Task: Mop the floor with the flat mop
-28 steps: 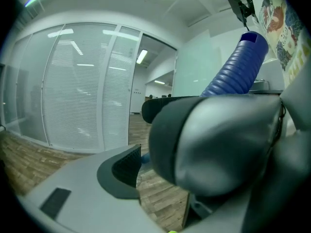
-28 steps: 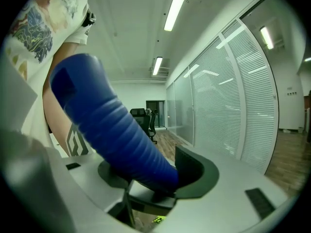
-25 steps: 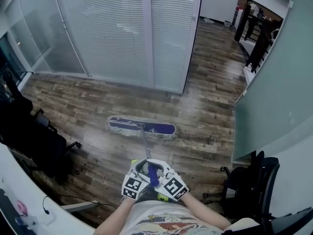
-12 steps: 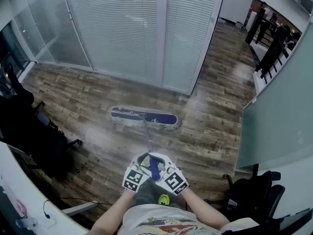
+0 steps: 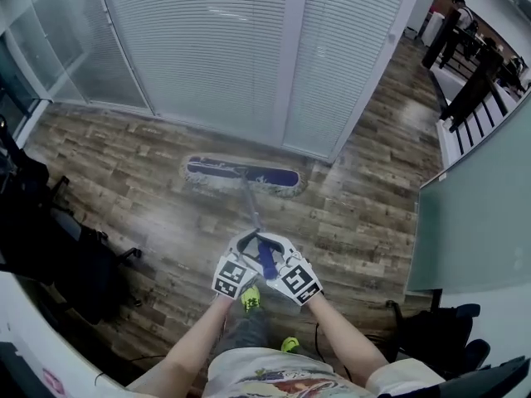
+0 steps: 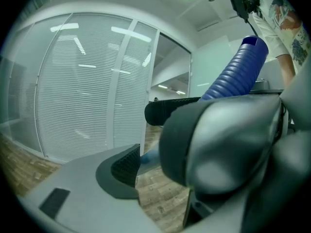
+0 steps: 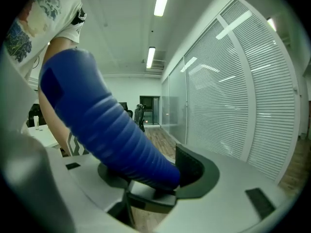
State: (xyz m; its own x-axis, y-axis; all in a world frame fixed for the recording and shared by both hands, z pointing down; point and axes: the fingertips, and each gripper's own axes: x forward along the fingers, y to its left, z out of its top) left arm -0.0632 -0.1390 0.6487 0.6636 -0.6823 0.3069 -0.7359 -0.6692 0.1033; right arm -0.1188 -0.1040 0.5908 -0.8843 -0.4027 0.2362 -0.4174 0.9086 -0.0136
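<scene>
**A:** Which step r we on?

**B:** Mid-stroke, I'd say. The left gripper [image 5: 247, 251] has its jaws shut tight on the blue grip [image 5: 266, 259] of the flat mop [image 5: 249, 199]. The right gripper [image 5: 280, 254] is just beside it, jaws spread wide but pressed on the same grip from the other side. Both have a real hold.

**A:** Where's the mop itself?

**B:** The mop head [image 5: 241, 175] lies flat on the floor [image 5: 124, 181], just in front of the blinds wall [image 5: 207, 56] and parallel to its base. It isn't touching the wall afaict. The shaft [image 5: 252, 215] slants back from the wall to the grippers.

**A:** Next move?

**B:** There's prob. little room left toward the wall. So I'd judge either a pull away from it or a sweep sideways along it. Either way needs both grips firm and the head flat. Watch the wall's corner past the head's right end.

**A:** How's the mop look?

**B:** L to R, it's a long narrow pad, dark blue on top w/ pale grey fringe all round. The thin metal shaft joins near the middle, and the ribbed blue grip is at the top end. The floor by the wall, right of the head, has a pale sheen. Wet or glare, can't tell.
</scene>
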